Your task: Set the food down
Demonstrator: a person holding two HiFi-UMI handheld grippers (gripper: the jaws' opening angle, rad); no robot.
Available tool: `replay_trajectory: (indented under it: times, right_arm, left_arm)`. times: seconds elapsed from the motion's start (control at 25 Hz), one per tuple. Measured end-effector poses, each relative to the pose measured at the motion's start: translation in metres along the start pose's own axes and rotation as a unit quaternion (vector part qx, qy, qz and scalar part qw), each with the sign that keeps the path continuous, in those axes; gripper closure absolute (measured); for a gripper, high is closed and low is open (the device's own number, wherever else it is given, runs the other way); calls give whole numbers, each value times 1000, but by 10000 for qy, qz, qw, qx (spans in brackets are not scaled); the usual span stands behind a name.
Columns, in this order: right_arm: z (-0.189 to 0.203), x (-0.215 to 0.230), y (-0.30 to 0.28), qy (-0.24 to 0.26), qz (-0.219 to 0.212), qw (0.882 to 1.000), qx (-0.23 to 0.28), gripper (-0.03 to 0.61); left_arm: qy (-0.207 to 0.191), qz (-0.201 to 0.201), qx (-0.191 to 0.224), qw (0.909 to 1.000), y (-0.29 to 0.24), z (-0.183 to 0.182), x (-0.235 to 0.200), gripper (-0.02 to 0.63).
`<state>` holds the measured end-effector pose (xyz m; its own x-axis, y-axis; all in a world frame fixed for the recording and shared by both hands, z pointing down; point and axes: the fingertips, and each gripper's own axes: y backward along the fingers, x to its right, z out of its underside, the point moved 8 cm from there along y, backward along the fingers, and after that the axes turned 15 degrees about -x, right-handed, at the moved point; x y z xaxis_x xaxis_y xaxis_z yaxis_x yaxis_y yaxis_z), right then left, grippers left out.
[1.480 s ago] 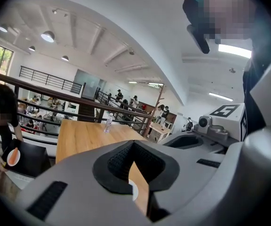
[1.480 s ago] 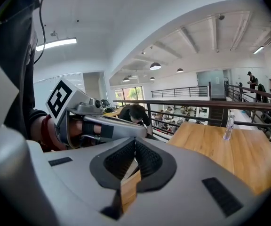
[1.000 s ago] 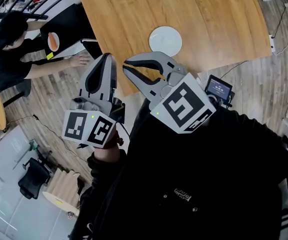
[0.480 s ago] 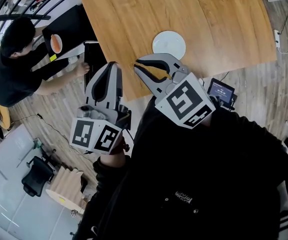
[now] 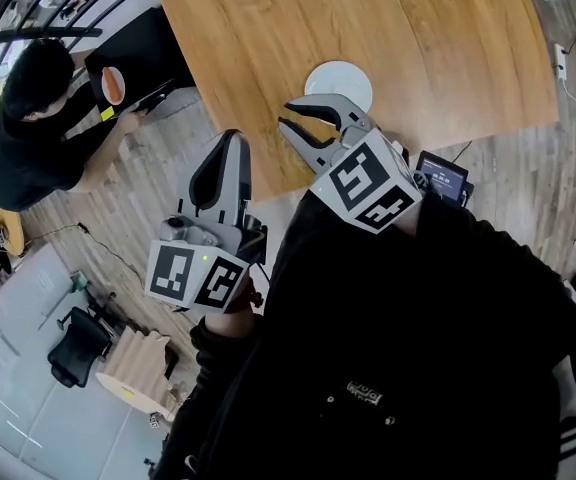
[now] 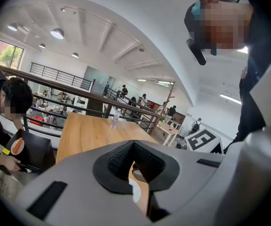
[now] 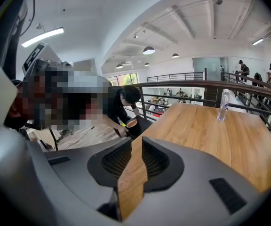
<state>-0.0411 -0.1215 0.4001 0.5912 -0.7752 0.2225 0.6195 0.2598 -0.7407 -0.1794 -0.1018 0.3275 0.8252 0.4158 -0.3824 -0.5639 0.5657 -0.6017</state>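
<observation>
A white plate lies bare on the wooden table, near its front edge. I see no food on it or in either gripper. My right gripper hangs over the table's edge just left of the plate. Its jaws have just been opening, and only wood shows in the narrow gap of the right gripper. My left gripper is off the table to the left, above the floor, with its tips together. In the left gripper view the left gripper is shut, and the plate shows below its tips.
A person in black crouches at the left beside a black thing bearing a white-rimmed orange disc. A clear bottle stands far across the table. A small screen device sits by the table's front edge. Railings border the far side.
My right gripper has come closer to the plate and now reaches over the table edge, its tips slightly parted. The person at the left has drawn the outstretched arm back.
</observation>
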Motion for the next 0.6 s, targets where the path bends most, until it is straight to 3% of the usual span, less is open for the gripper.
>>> replay_trajectory:
  times: [0.6]
  right_arm:
    - [31,28,-33,90,235,9980,-572,456]
  left_arm:
    - [38,103,-118,9999,-18,4,3,615]
